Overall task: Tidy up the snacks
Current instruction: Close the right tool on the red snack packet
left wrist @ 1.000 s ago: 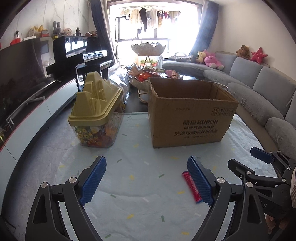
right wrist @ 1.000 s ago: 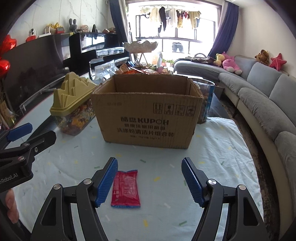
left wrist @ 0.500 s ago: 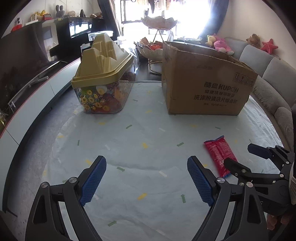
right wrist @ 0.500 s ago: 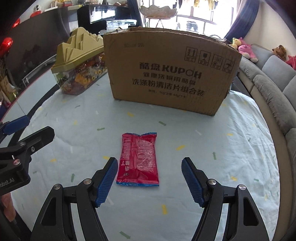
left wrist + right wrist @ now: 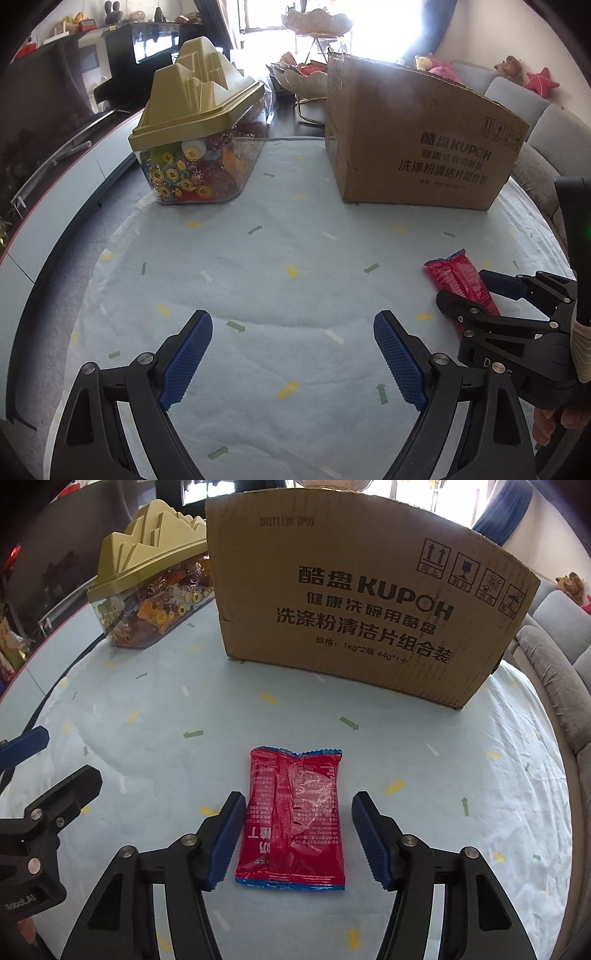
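Glossy red packet (image 5: pixel 293 819) – flat, crinkled; ribbed cardboard box (image 5: pixel 369 602)

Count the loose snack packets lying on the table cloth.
1. A red snack packet lies flat in front of the cardboard box, between the fingers of the right hand-held gripper. Others may be hidden inside the box.
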Available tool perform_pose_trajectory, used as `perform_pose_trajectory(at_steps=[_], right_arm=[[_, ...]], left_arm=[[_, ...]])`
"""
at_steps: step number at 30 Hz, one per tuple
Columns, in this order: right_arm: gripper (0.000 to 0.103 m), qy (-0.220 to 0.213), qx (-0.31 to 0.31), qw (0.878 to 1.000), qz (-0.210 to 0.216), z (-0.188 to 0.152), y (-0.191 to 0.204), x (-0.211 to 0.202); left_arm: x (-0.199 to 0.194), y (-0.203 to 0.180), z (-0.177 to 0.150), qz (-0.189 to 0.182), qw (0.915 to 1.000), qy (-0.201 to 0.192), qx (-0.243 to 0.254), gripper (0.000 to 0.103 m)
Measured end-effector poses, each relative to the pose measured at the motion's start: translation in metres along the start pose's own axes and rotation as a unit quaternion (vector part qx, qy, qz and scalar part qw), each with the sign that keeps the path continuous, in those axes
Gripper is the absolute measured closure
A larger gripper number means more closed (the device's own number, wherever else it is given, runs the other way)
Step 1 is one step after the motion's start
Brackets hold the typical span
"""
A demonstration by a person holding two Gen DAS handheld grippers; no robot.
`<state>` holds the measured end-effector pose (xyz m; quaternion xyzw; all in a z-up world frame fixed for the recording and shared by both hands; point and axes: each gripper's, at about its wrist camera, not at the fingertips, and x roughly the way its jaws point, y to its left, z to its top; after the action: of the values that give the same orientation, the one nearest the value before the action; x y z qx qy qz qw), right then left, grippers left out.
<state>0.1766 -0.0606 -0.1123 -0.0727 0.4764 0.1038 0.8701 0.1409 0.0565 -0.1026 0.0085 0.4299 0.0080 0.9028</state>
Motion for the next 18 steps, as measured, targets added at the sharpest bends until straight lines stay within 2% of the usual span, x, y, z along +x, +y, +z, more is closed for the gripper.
perform_pose_trajectory(at_steps=[4, 6, 18], right_arm=[[0.051, 0.001, 0.004, 1.000, 0.008, 0.001, 0.000, 0.003], [0.058, 0.000, 0.003, 1.000, 0.012, 0.001, 0.000, 0.003], [0.060, -0.028, 0.015, 0.999, 0.017, -0.001, -0.010, -0.021]], left_arm=[[0.003, -0.001, 0.001, -0.001, 1.0000, 0.001, 0.002, 0.013], [0.003, -0.002, 0.002, -0.001, 1.0000, 0.000, 0.003, 0.013], [-0.023, -0.010, 0.016, -0.006, 0.9992, -0.038, 0.009, 0.013]])
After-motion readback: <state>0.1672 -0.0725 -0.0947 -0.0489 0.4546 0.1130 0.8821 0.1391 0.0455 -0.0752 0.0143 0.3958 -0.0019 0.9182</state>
